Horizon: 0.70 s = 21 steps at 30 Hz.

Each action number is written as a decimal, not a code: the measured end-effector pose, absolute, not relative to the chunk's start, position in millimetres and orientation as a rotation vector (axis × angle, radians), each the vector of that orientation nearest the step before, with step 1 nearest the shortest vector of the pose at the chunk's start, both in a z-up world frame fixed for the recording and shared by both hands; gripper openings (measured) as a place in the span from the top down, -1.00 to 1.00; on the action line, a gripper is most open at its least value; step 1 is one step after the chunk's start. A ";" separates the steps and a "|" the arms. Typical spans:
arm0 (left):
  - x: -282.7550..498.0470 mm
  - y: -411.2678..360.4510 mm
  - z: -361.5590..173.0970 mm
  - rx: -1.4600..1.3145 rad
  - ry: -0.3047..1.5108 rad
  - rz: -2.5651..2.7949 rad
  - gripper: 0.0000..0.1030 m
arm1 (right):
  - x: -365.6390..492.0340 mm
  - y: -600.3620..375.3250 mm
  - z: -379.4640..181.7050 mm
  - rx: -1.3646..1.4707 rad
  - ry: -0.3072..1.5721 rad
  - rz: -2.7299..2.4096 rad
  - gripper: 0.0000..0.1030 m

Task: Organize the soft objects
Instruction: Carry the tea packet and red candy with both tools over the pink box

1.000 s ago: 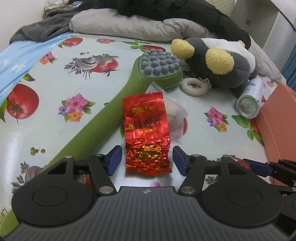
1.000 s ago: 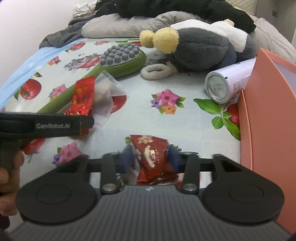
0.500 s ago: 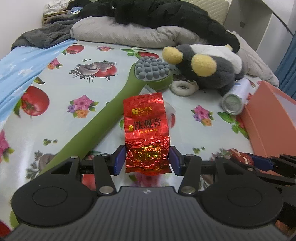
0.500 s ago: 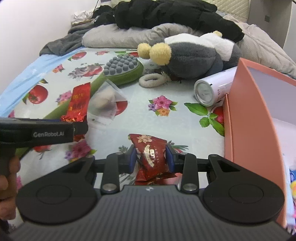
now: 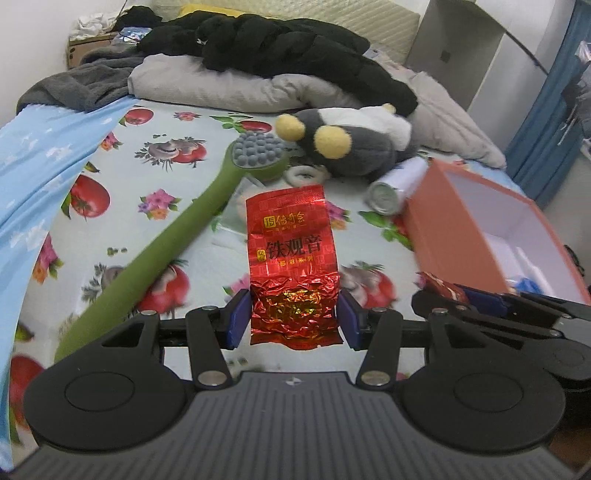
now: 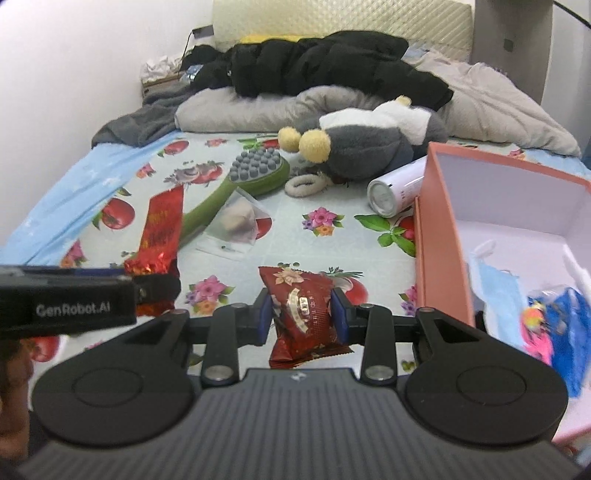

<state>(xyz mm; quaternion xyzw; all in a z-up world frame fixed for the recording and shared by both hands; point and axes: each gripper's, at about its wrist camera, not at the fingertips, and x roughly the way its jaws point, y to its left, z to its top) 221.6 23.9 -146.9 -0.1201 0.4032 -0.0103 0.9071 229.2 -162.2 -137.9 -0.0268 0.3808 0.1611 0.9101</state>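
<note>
Surface: a bed was covered by a fruit-and-flower printed sheet [image 5: 155, 155], with a plain blue cloth [image 5: 40, 155] laid along its left edge.
Room: a pale padded headboard [image 6: 343, 22] and white wall were seen far ahead of both tongs; a black jacket [image 6: 332, 62] and grey pillow [image 6: 251, 110] were piled at the far end.
Left tongs [image 5: 294, 320]: clamped on the crumpled lower end of a red foil tea packet [image 5: 291, 251], which was held upright above the sheet.
Right tongs [image 6: 301, 316]: clamped on a dark red snack packet [image 6: 301, 314], held just left of the orange box [image 6: 439, 229].
Ahead of the tongs: a green massage brush [image 5: 192, 225] was laid diagonally, with a grey stuffed toy [image 5: 351, 144], a white hair ring [image 6: 306, 184] and a white can [image 6: 399, 188] on its side beyond.
Box contents: a blue face mask [image 6: 495, 291] and blue-and-pink items were partly cut off by the frame edge and blurred.
Hard to make out: a clear pouch [image 6: 236, 221] beside the brush held something beige that could not be identified; the snack packet's print was too blurred to read.
</note>
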 end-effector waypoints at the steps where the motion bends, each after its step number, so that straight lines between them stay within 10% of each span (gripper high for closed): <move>1: 214.6 21.7 -142.4 -0.252 0.828 -0.027 -0.10 | 223.6 -164.3 -133.2 -0.052 0.780 0.333 0.28; 21: 150.9 -22.9 -49.1 -0.225 0.733 -0.137 -0.10 | 155.6 -208.5 -58.5 0.010 0.657 0.313 0.28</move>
